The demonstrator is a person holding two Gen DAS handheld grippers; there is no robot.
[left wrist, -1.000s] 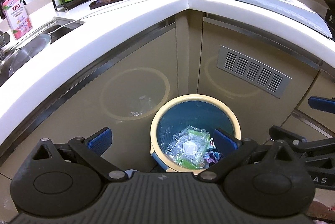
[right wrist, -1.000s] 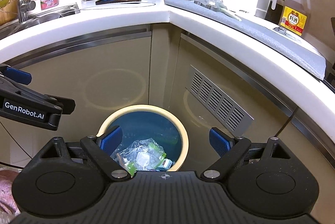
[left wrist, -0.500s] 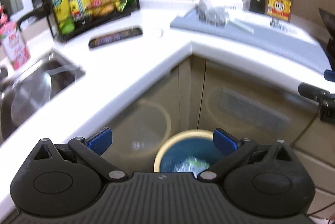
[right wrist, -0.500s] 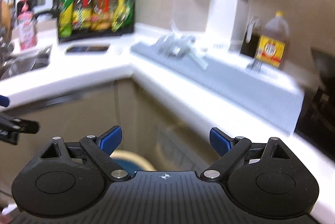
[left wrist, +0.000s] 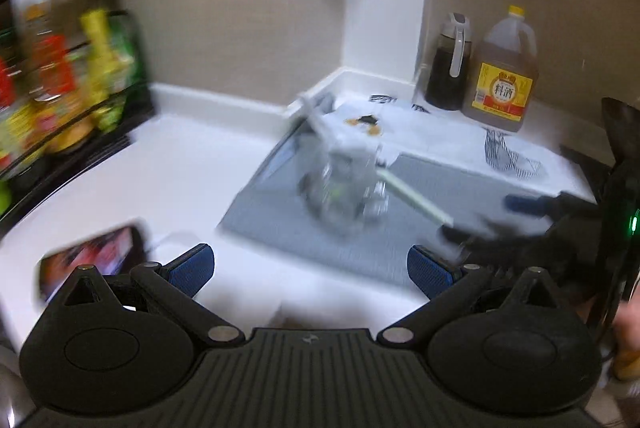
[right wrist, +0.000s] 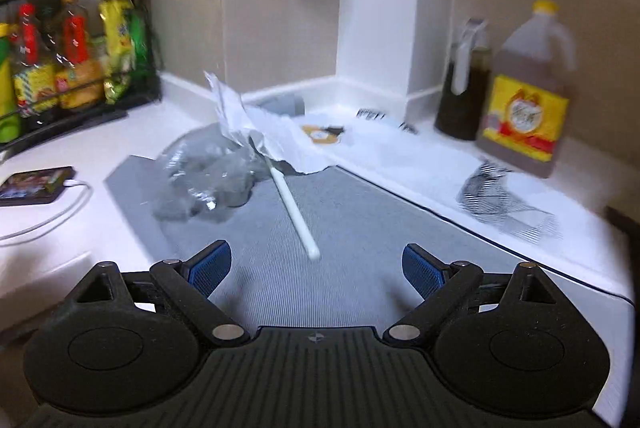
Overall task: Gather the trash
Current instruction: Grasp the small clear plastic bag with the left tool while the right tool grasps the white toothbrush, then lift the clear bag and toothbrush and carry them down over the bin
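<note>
Grey matting [right wrist: 360, 228] on a white kitchen counter [left wrist: 192, 180] carries the trash yet to be collected: a crumpled clear plastic wrapper [right wrist: 208, 180], a white stick [right wrist: 294, 212] lying aslant across the mat, and torn white paper [right wrist: 260, 124] just behind them. Both hand-held grippers hover over the counter with nothing between their blue pads. The right gripper [right wrist: 316, 268] is spread wide, jaws empty, with the stick's near end just ahead of it. The left gripper [left wrist: 310, 268] is likewise wide and empty, facing the same heap; its view is blurred by motion, so finer detail of the wrapper [left wrist: 340, 188] cannot be made out. The right gripper [left wrist: 532, 224] shows at that view's right edge. Bottles [right wrist: 524, 96] by the wall, a rack [right wrist: 72, 68] of condiments and a phone [right wrist: 36, 184] on its cable stand apart from the rubbish. Judging from this scene, the task is unfinished: three pieces remain on the mat, none is gripped, and no bin is in sight. The stick looks the likeliest next pick for the right gripper, though thin and prone to roll.
</note>
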